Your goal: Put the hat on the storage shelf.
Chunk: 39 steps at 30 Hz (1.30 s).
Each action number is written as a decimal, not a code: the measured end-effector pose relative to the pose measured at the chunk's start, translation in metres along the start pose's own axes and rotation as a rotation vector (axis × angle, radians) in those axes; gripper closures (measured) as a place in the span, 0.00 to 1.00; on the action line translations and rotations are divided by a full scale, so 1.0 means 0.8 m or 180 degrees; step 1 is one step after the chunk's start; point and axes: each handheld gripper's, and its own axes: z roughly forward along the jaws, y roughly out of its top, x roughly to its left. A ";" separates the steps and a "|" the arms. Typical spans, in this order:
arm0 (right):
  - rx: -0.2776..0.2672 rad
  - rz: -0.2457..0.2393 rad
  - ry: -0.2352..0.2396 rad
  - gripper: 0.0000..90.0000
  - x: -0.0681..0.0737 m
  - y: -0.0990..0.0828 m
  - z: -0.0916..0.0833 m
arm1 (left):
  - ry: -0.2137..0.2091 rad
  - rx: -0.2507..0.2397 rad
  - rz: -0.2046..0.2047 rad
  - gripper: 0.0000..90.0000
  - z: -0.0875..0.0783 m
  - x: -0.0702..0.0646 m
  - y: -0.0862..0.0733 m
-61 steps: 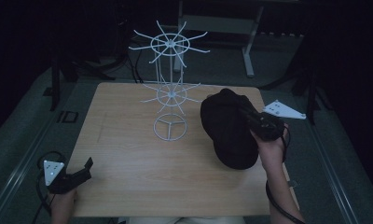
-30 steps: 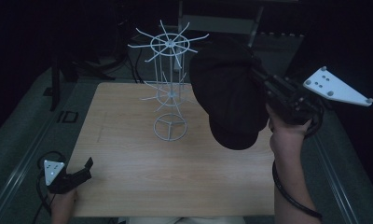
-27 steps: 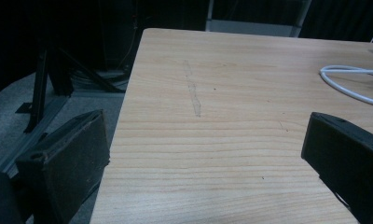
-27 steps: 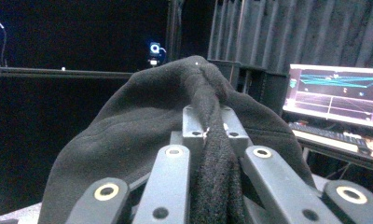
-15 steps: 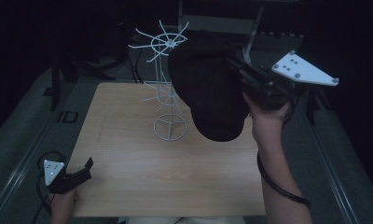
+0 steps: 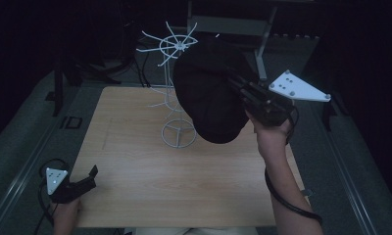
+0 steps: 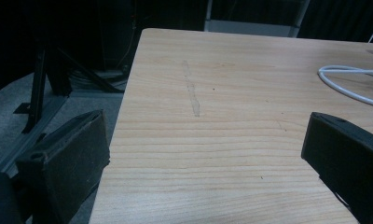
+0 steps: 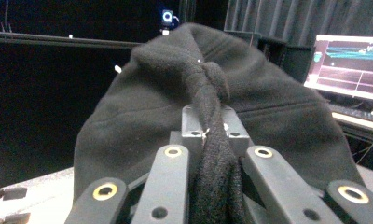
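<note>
A black fabric hat (image 6: 208,98) hangs in the air over the back right of the table, right beside the top ring of a white wire rack (image 6: 177,46). My right gripper (image 6: 238,88) is shut on a fold of the hat (image 8: 208,107), with the cloth bunched between its jaws. Behind the hat, part of the rack's pole is hidden. The rack's round base (image 6: 178,133) stands on the wooden table (image 6: 150,181). My left gripper (image 6: 88,176) rests low at the table's front left corner, open with nothing between its jaws (image 7: 208,154).
The rack's base ring (image 7: 348,84) shows at the far right in the left gripper view. A lit monitor (image 8: 348,65) stands behind the hat in the right gripper view. Dark stands and cables lie beyond the table's far edge.
My right gripper has lifted the hat off the table and carried it up and left to the rack's top ring. The left gripper has stayed still.
</note>
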 end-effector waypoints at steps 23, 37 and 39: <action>0.0236 0.0188 0.0016 0.78 0.002 -0.064 0.023 | -0.0003 -0.0008 -0.0005 0.02 0.000 0.001 0.000; 0.0222 0.0148 0.0038 0.39 -0.004 -0.071 -0.014 | -0.0004 0.0004 0.0003 0.02 0.000 0.000 0.000; 0.0253 0.0132 0.0004 0.36 -0.005 -0.074 -0.017 | 0.0001 0.0004 0.0004 0.02 0.000 0.000 0.000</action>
